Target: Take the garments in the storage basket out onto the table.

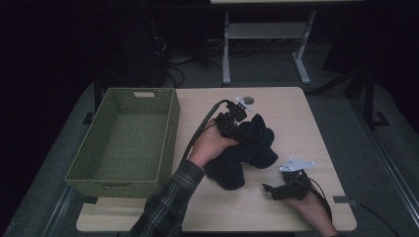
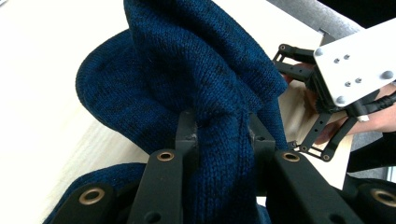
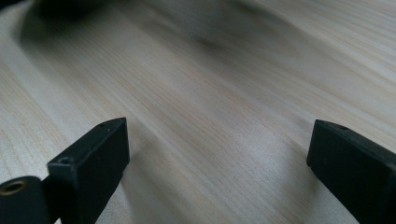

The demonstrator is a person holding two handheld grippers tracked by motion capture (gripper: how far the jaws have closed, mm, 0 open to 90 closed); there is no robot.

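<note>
Left gripper (image 2: 219,135) was clamped on a fold of the dark blue knit sweater (image 1: 244,150), bunched mid-table. Right gripper (image 3: 219,163) sat around 4 o'clock from it, jaws spread wide over bare table (image 3: 224,93). Green basket (image 1: 129,143) at 9 o'clock.

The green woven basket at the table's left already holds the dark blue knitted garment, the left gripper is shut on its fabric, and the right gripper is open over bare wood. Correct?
Not quite. The green woven basket is empty; the dark blue knitted garment lies on the table beside it, as the high view shows. The left gripper is indeed shut on its fabric, and the right gripper is open over bare wood.
</note>
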